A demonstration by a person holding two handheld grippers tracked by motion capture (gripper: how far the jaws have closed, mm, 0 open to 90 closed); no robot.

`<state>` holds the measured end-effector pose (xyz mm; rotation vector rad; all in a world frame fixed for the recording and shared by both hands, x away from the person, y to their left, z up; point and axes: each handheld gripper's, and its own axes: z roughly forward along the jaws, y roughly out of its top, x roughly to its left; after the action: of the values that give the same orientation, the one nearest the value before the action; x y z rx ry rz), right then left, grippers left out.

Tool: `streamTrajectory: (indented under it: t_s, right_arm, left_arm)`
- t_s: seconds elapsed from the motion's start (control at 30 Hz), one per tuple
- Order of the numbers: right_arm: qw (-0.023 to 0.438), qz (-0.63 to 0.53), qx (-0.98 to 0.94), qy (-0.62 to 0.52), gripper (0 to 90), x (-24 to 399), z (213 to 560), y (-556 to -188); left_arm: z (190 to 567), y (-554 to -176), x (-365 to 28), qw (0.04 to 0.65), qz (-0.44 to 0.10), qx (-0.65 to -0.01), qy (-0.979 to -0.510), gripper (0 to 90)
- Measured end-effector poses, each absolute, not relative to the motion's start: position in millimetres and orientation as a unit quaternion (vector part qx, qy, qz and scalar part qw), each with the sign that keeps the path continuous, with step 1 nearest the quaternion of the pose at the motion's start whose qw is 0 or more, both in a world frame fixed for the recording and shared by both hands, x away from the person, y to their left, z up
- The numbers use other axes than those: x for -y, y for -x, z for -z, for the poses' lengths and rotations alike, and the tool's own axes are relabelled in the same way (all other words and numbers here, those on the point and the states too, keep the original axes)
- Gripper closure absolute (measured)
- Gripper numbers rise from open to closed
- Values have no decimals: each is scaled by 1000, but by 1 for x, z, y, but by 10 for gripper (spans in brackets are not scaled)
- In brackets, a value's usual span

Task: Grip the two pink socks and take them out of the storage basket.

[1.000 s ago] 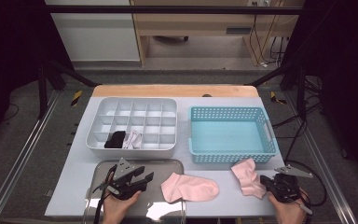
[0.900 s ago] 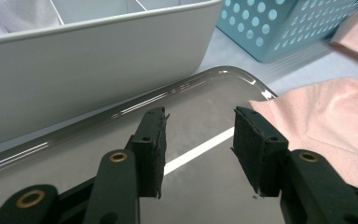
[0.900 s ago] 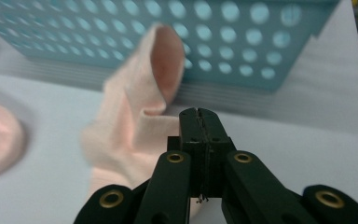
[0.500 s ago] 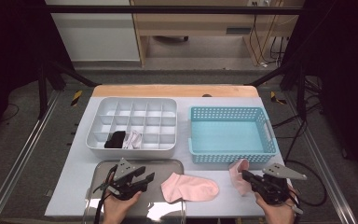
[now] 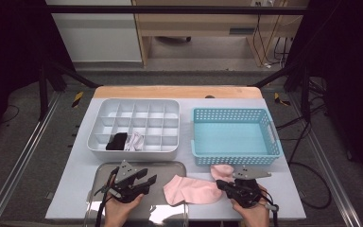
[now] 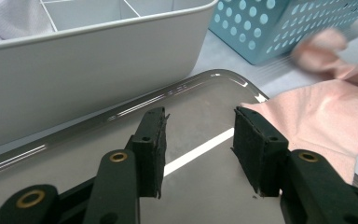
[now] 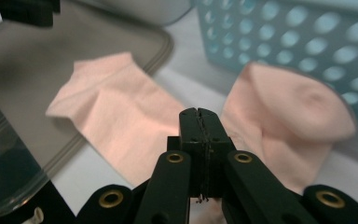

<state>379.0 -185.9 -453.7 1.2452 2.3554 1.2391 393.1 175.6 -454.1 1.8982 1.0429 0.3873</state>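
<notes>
Pink sock no. 2 (image 5: 221,171) sits pinched in the right gripper (image 5: 224,185), jaws shut on its edge, near the table's front edge just below the blue basket (image 5: 236,156). Its mate, the flat pink sock (image 5: 193,190), lies to the left, long axis roughly parallel w/ the front edge, toe end overlapping the steel tray (image 5: 170,166) corner. Left gripper (image 5: 149,182) hovers over the tray, jaws apart, nothing btwn them. Right hand is nearer; pairing means carrying left.

Grey floor (image 5: 38,156), wooden desk (image 5: 194,23), dark sides
</notes>
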Motion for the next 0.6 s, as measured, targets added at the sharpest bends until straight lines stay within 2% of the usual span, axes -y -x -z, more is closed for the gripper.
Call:
streamTrajectory:
  t_s: [0.1, 0.3, 0.4, 0.6]
  right_arm:
    - [86, -404, -808, -420, 892, 182, 462, -377]
    - [125, -444, -779, -425, 797, 204, 449, -377]
    - [129, -443, -776, -429, 779, 211, 450, -375]
    - [142, -446, -780, -415, 682, 216, 454, -374]
  left_arm:
    - [453, -393, -176, 455, -157, -422, -769, 528]
    - [452, -392, -175, 461, -148, -421, -768, 540]
    - [451, -390, -173, 463, -147, -417, -769, 549]
    - [450, -388, -170, 466, -145, -411, -770, 561]
